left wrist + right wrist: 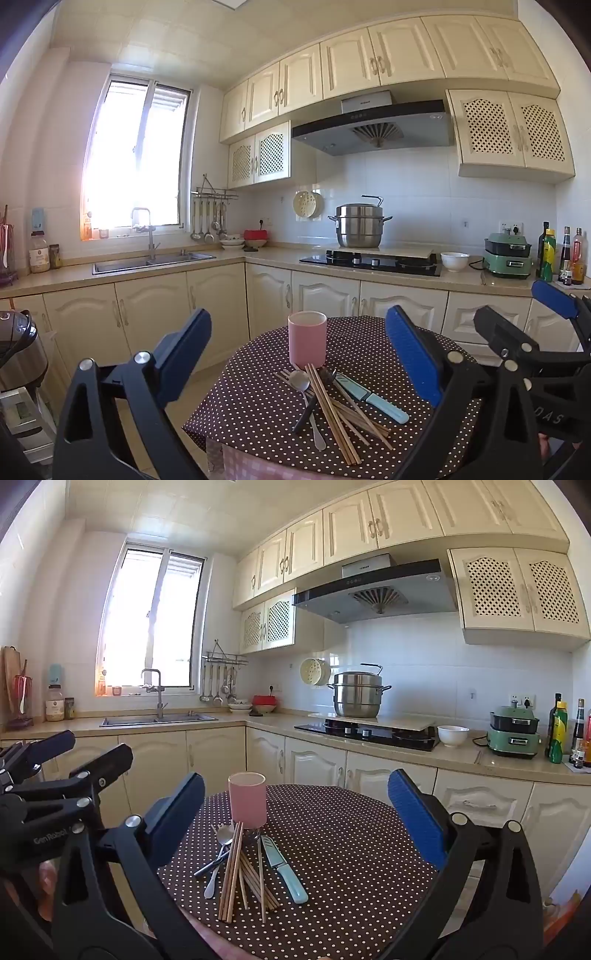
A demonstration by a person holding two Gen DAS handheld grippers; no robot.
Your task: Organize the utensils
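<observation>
The left tongs (299,354) are spread wide, their blue pads at the lower left and lower right of the left wrist view, with nothing between them. The right tongs (295,812) are likewise spread and hold nothing; part of them shows at the right edge of the left wrist view, and the left tongs appear at the left edge of the right wrist view.

Both hover above a round desk (369,339) covered in a brown cloth with white dots, low in the centre of each frame. A pink cup (307,339) stands upright on it. Just in front of the cup lies a loose heap of utensils: wooden chopsticks (332,413) crossing one another, a metal spoon (301,382) with its bowl toward the cup, a dark-handled piece (306,413) under the chopsticks, and a knife (373,398) with a pale blue handle at the heap's right side.
</observation>
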